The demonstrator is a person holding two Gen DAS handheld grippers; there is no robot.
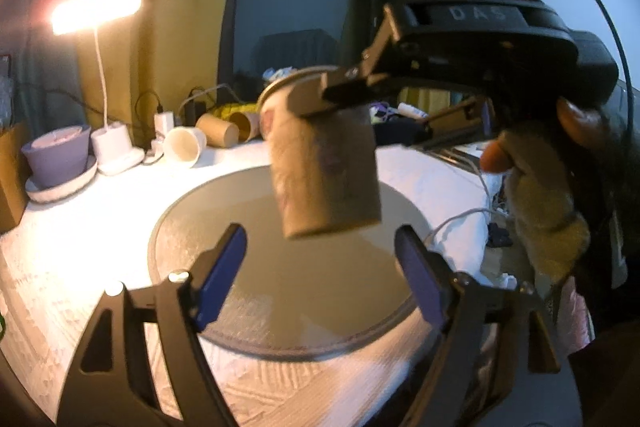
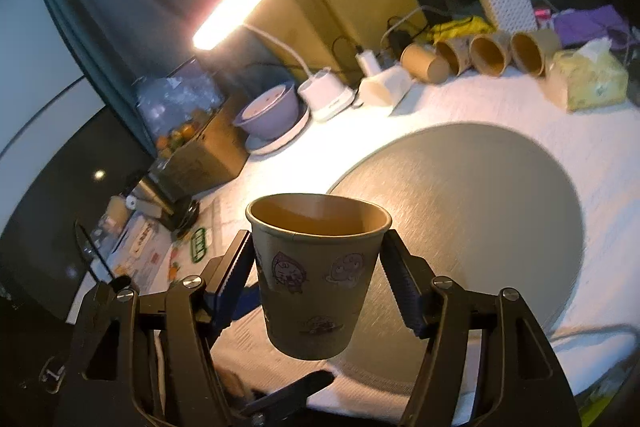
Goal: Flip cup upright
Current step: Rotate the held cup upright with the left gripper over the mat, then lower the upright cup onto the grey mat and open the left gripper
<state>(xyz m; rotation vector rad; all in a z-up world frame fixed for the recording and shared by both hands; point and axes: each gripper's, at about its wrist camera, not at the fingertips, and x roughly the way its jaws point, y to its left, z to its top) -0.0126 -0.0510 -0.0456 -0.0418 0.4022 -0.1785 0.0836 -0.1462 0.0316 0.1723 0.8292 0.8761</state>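
A brown paper cup (image 2: 316, 267) with cartoon stickers is held upright, mouth up, in the air above the round grey mat (image 2: 480, 195). My right gripper (image 2: 318, 279) is shut on the cup's sides. In the left wrist view the same cup (image 1: 324, 163) hangs over the mat (image 1: 288, 291), clamped near its rim by the right gripper (image 1: 332, 95). My left gripper (image 1: 320, 267) is open and empty, just below and in front of the cup, apart from it.
A lit desk lamp (image 2: 232, 15), a purple bowl on a plate (image 2: 272, 115), a white cup on its side (image 2: 384, 83), several brown cups lying in a row (image 2: 480, 55) and a tissue pack (image 2: 588, 79) line the back of the white tablecloth. A box (image 2: 200, 155) stands left.
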